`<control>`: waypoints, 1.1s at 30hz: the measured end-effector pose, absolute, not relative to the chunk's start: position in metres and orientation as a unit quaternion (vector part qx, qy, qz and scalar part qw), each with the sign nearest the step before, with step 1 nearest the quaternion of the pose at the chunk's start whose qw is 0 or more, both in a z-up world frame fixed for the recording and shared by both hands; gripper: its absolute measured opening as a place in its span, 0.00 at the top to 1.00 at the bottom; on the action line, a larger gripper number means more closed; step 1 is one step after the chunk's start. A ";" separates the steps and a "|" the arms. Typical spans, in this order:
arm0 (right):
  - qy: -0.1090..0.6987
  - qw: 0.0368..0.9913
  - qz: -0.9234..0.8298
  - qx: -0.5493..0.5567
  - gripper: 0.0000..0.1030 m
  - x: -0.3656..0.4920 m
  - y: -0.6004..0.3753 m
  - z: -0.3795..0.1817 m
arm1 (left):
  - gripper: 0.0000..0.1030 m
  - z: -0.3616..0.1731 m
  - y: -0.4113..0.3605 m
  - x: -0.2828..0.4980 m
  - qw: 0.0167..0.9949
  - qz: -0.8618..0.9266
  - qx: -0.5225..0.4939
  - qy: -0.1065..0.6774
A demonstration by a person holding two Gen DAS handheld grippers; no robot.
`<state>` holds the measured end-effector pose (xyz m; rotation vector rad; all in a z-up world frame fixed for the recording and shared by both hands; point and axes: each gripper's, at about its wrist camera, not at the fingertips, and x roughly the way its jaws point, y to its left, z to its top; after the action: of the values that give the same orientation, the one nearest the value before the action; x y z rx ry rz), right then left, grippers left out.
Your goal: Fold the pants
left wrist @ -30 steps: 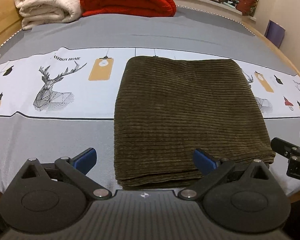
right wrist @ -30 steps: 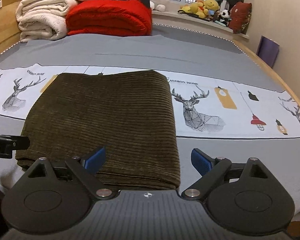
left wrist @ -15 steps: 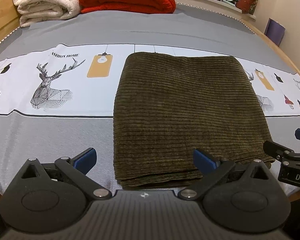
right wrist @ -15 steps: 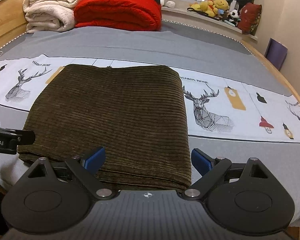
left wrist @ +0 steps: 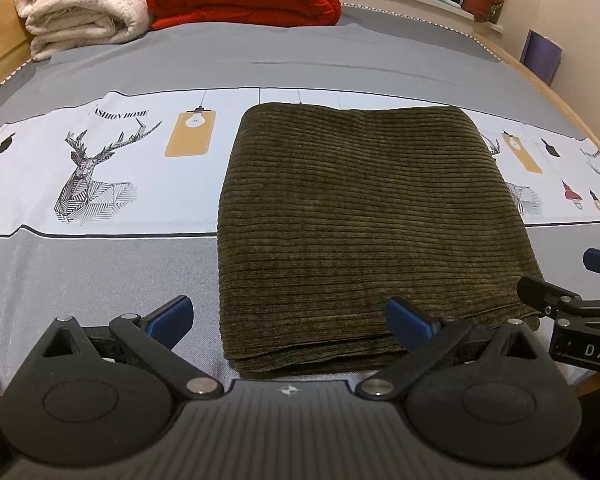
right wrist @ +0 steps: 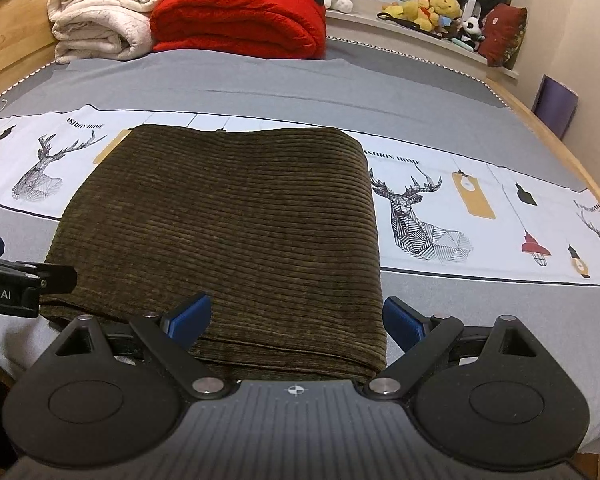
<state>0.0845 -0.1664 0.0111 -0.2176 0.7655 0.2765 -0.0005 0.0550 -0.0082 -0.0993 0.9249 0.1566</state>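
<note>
1. Near edge of the pants (left wrist: 364, 216) is partly hidden behind our left claw (left wrist: 288, 316) body; we can't count the stacked layers there.
2. In the right wrist view the near right corner of the pants (right wrist: 228, 232) is cut off by the right claw (right wrist: 296, 318) housing.
3. Each claw shows only as a cropped sliver in the other's view; the lettering on it is cut off.
4. Pants: dark olive corduroy, wide horizontal ribs, folded into a flat rectangle, rounded fold along the right side. They lie at the near middle of the bed (left wrist: 100, 280), across the printed band.
5. Bed cover: smooth grey fabric with a white band printed with deer and lamps.
6. Both claws spread wide, blue pads apart, gripping nothing, at the near edge of the pants.
7. Far end: cream blanket (right wrist: 100, 20), fluffy and rolled, beside a puffy red quilt (right wrist: 240, 16).
8. Plush toys (right wrist: 432, 10) on the far sill, too small to make out.
</note>
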 end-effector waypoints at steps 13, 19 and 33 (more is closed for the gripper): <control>0.371 0.912 0.137 -0.109 0.09 0.083 -0.165 0.011 | 0.00 -0.008 0.053 -0.002 0.892 0.067 -0.046 0.445; 0.370 0.912 0.137 -0.110 0.09 0.083 -0.164 0.011 | 0.00 -0.008 0.053 -0.002 0.893 0.062 -0.045 0.444; 0.369 0.911 0.142 -0.117 0.09 0.081 -0.162 0.011 | 0.00 -0.006 0.050 -0.003 0.897 0.047 -0.041 0.437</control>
<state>0.0813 -0.1624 0.0106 -0.2408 0.7615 0.2920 -0.0028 0.0496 -0.0058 -0.0842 0.9058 0.0964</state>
